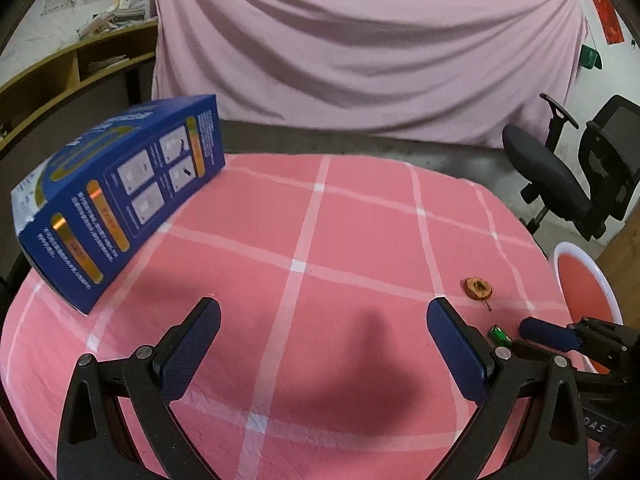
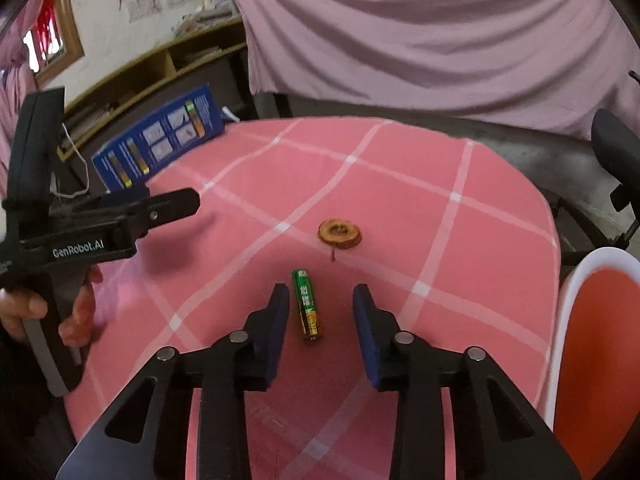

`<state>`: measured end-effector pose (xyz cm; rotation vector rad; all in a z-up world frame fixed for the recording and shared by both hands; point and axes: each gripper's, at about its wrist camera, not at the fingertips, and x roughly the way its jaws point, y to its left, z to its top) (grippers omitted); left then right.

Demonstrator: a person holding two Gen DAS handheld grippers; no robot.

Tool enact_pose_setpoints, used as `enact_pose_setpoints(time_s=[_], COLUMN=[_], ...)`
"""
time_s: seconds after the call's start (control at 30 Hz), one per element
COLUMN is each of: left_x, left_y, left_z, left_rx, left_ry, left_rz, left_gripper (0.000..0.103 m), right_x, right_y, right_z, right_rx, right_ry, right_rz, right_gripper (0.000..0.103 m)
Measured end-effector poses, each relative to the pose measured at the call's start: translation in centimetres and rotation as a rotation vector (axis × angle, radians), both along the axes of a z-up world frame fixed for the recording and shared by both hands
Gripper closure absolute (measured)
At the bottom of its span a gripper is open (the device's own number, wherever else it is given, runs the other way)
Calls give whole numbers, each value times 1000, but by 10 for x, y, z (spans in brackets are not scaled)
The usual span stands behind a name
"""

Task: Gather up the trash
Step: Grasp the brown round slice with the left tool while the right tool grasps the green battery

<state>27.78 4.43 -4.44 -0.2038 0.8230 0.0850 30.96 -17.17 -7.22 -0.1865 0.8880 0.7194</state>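
Observation:
A green and gold battery (image 2: pixel 307 305) lies on the pink checked tablecloth (image 2: pixel 400 200), between the open fingers of my right gripper (image 2: pixel 321 294), which is empty and low over the cloth. A brown dried fruit slice (image 2: pixel 339 233) with a stem lies just beyond it. In the left wrist view the battery (image 1: pixel 499 335) and the slice (image 1: pixel 477 288) lie to the right of my left gripper (image 1: pixel 323 308), which is wide open and empty over bare cloth. A blue carton (image 1: pixel 120 196) stands at the table's left; it also shows in the right wrist view (image 2: pixel 160 140).
A white-rimmed red container (image 2: pixel 592 340) stands off the table's right edge, also seen in the left wrist view (image 1: pixel 588 280). A black office chair (image 1: pixel 572 172) is at the back right. A pink curtain (image 1: pixel 360 40) hangs behind. Wooden shelves (image 1: pixel 60 80) are at the left.

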Motion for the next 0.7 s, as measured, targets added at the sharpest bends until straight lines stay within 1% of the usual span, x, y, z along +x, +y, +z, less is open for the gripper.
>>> enact_pose_setpoints(time_s=[0.03,0.1,0.13,0.27,0.47,0.53,0.6,0.67,0.7], left_x=[1,4,5,11,27,33,39,45,49], left_y=[-1,-3,-5,-15,-37,-47,-57,-68,-72], left_z=[-1,-2,-2,-1,-7,-11,-13,-13,-14], left_rx=[0,2,3,3,-1,7,32,58,71], left_ry=[6,19,23,34,69,88,99,102,105], left_rz=[-8,-27,-38,-96,-206,-240,-273,-304,-320], left_gripper=[2,3,3,4,12,12,12,17,23], right_x=[1,2,2,6,20,23,26,28,30], right_y=[0,1,0,-6,-28,-34,-39,-44,-47], right_z=[-1,-2,-2,-2,-2,-2,-2,-2,-2], right_rx=[-4,-8,-10,-8,27,30,27,25,26], right_ry=[5,11,12,9,32,31,24,17,16], right_rz=[0,-4,-8,-46,-133,-150,-172,-193,-203], right_gripper=[86,92,93,95,95,95,95,95,95])
